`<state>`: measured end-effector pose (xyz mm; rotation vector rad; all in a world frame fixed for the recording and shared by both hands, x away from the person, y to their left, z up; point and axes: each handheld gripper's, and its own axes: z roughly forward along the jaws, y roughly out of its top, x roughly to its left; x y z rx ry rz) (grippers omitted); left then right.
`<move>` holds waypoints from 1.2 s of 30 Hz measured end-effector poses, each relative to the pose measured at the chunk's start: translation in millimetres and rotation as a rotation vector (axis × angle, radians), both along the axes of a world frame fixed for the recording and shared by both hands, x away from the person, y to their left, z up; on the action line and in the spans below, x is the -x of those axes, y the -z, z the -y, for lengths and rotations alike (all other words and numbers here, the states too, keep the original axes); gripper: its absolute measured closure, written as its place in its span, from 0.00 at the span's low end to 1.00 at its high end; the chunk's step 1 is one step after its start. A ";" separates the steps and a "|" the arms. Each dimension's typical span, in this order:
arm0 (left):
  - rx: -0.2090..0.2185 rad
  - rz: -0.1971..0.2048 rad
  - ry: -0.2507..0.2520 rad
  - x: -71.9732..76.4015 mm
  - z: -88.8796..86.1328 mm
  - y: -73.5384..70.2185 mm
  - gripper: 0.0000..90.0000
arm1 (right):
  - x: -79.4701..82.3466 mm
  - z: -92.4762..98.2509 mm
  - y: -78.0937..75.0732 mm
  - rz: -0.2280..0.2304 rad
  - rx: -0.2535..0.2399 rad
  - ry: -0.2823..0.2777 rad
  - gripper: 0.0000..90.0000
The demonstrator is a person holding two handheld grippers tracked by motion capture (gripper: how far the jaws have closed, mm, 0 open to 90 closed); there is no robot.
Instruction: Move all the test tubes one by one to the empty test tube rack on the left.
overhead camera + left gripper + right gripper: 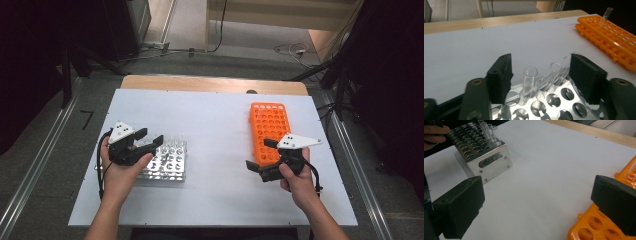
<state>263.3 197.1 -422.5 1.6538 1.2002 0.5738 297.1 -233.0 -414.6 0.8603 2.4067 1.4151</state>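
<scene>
A: What is the surface, and what is around it?

B: A white table top (215, 130) with a wooden edge at 12 o'clock. Behind it I see grey floor, cables and dark stands.

A: Where are the glass tubes relative to the left gripper?

B: The left gripper (541, 72) hovers over the metal rack (167, 165), at 8 o'clock on the table. Its jaws stand apart. The glass tubes (530, 81) stand just in front of them, between the two jaws in the left gripper view, but no pad presses on a tube.

A: And the right gripper?

B: The right gripper (261, 156) is at 4 o'clock, wide open, with nothing in it. It is just beside the near end of the orange rack (267, 131).

A: What do the racks contain?

B: The metal rack has a few clear tubes in its far row; some lean. The orange rack holds one clear tube (607, 14) near its far end.
</scene>
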 end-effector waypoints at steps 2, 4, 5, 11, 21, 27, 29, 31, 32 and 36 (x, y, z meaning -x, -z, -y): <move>0.011 0.003 0.019 2.0 1.2 -2.8 0.25 | -3.1 1.4 -1.5 0.000 -0.003 0.010 0.00; 0.013 0.006 0.034 3.6 3.8 -5.0 0.16 | -6.8 2.8 -2.8 0.001 -0.010 0.019 0.00; 0.017 0.006 0.046 4.2 5.1 -5.8 0.13 | -8.6 3.4 -3.4 0.000 -0.011 0.023 0.00; 0.034 0.016 0.099 8.0 11.1 -8.9 0.01 | -22.1 8.6 -5.6 0.002 -0.016 0.054 0.00; 0.048 0.033 0.140 12.1 19.6 -13.2 0.00 | -51.1 18.7 -8.7 -0.009 0.000 0.108 0.00; 0.041 0.035 0.159 13.0 27.1 -14.1 0.00 | -69.4 19.9 -4.5 -0.022 0.001 0.146 0.00; 0.039 0.036 0.160 13.3 28.6 -14.5 0.00 | -75.8 20.4 -3.1 -0.025 -0.010 0.164 0.04; 0.039 0.036 0.165 13.4 29.0 -14.7 0.00 | -82.0 20.4 -2.3 -0.040 -0.022 0.177 0.08; 0.041 0.036 0.165 13.5 29.3 -14.8 0.00 | -85.1 20.2 -1.8 -0.041 -0.027 0.189 0.13; 0.043 0.039 0.166 13.9 29.5 -15.3 0.00 | -97.4 17.5 1.7 -0.059 -0.020 0.230 0.25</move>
